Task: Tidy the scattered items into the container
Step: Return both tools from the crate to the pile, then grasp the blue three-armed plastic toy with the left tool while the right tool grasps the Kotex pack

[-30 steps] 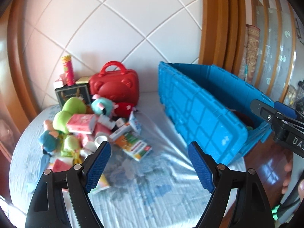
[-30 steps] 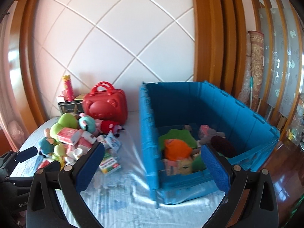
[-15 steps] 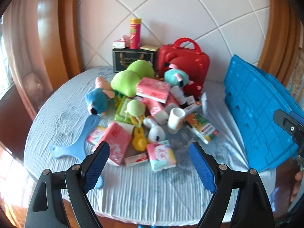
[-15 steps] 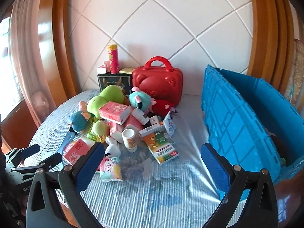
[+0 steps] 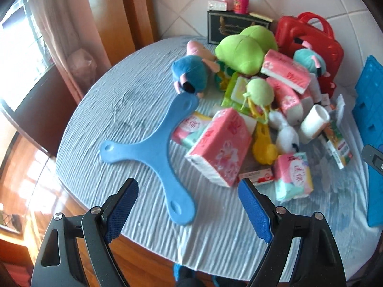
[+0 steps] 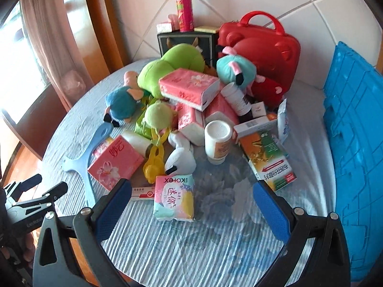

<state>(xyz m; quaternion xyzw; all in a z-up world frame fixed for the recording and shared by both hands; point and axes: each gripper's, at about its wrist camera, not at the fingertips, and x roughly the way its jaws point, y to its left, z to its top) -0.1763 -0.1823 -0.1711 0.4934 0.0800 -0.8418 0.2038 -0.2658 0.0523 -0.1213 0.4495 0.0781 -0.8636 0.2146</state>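
A pile of items lies on the round table: a blue three-armed plastic piece [image 5: 165,148], a pink tissue pack [image 5: 220,146], a Kotex pack [image 6: 174,196], a white bottle [image 6: 217,141], an orange-green box [image 6: 268,160], a green plush [image 6: 172,67] and a yellow toy [image 6: 155,160]. The blue crate [image 6: 356,143] stands at the right. My left gripper [image 5: 188,210] is open and empty above the near arm of the blue piece. My right gripper [image 6: 191,205] is open and empty above the Kotex pack.
A red case [image 6: 265,47], a dark box [image 6: 186,43] and a tall pink-yellow can [image 6: 184,7] stand at the back by the wall. The table edge [image 5: 79,205] drops to wooden floor at the left. A curtain [image 5: 64,24] hangs at the far left.
Both grippers have swung left from the blue crate to the pile and moved lower and closer to it. The crate's inside is out of view now.
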